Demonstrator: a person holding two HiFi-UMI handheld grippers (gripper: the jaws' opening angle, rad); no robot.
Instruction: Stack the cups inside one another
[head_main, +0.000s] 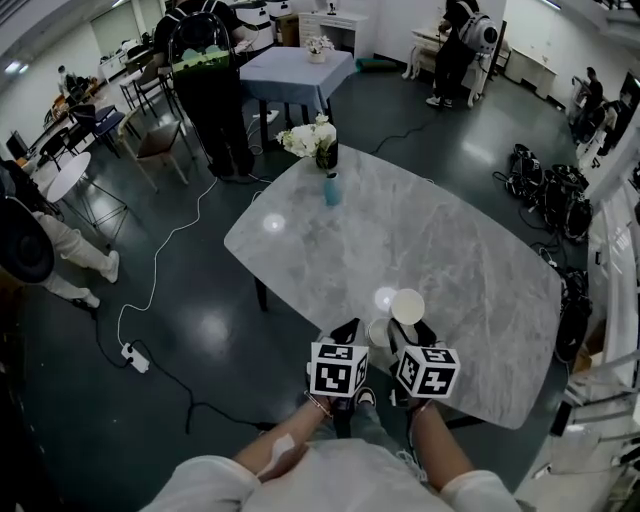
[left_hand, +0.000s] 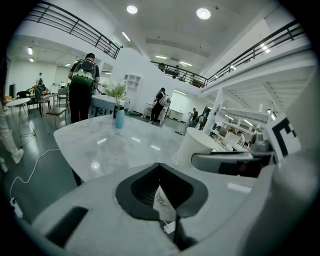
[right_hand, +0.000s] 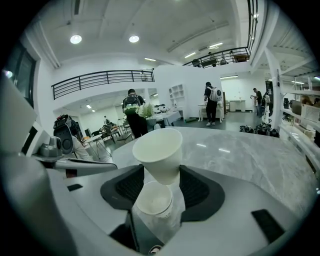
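I am in the middle of the nesting step. My right hand-held gripper (right_hand: 162, 171) has one white paper cup (right_hand: 159, 150) lifted off the counter (head_main: 450, 240). The second cup (right_hand: 155, 201) sits just below it, mouth up, at about 7 o'clock from the held cup in the head view. Both are at the counter's near edge, at 6 o'clock from its middle. I cannot tell whether the lower cup stands free on the counter or leans against my jaws.

The right jaws are partly closed and pinch the held cup by its narrow lower part. The cup tilts, with its rim leaning toward 11 o'clock in the right gripper view.

My left hand-held gripper (left_hand: 160, 172) hangs at 9 o'clock of the right one. Its jaws are drawn together and grip no cup. Only a small white slip (left_hand: 162, 199) shows at the seam.

I judge that the next move is to bring the held cup upright, centre its base over the lower cup's mouth and lower it in. The left hand-held gripper may need to steady the lower cup, since light paper tips easily.
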